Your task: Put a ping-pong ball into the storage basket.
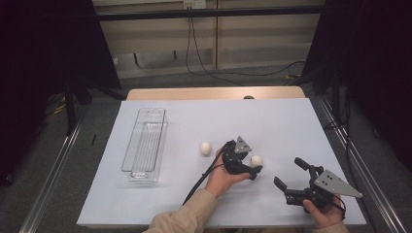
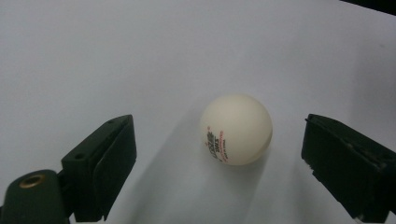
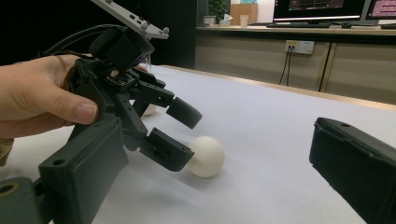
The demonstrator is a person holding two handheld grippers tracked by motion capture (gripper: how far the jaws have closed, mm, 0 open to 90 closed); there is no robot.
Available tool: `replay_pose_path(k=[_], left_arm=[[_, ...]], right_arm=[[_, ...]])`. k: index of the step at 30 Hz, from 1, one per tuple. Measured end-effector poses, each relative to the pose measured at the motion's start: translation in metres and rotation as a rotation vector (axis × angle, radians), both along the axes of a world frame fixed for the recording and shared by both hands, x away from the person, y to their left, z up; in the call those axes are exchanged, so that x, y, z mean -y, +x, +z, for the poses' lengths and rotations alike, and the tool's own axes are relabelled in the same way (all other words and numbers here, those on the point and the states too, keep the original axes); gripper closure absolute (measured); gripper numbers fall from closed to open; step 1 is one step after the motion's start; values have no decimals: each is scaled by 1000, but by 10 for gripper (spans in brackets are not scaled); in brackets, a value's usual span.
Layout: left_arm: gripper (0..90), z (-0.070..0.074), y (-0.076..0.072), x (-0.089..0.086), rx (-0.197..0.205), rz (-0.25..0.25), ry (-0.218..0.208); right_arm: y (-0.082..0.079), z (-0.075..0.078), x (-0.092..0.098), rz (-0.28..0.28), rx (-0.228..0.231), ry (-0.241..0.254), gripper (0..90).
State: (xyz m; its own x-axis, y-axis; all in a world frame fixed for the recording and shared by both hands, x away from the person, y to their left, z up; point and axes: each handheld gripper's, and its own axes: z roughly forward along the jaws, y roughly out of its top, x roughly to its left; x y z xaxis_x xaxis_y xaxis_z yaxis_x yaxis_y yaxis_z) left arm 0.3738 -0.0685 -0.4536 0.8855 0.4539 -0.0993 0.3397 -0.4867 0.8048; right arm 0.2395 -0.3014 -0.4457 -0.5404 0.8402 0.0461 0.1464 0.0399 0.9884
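Observation:
A white ping-pong ball (image 1: 256, 160) with red and black print lies on the white sheet, to the right of the sheet's middle. My left gripper (image 1: 255, 166) reaches down around it. In the left gripper view the ball (image 2: 236, 129) sits between the jaws with a gap on each side, nearer the right jaw. The right gripper view shows that left gripper (image 3: 184, 135) from the side, its jaws straddling the ball (image 3: 205, 156). A second white ball (image 1: 206, 148) lies a little to the left. My right gripper (image 1: 288, 173) rests near the front right, open and holding nothing.
A clear, long plastic bin (image 1: 145, 145) stands on the left side of the white sheet (image 1: 194, 116). The table's wooden far edge (image 1: 214, 93) shows beyond the sheet. Cables run across the floor behind. Metal rails flank the table.

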Motion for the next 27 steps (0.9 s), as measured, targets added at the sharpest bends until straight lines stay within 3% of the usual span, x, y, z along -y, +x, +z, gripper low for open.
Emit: replay_pose_path(k=[14,27], left_arm=[[231,-4,2,4,-35,-23,-6],[334,-7,4,7,-39,-45,2]], right_arm=[[0,0,0,2,1,-2,27],[0,0,0,4,0,-1,29]])
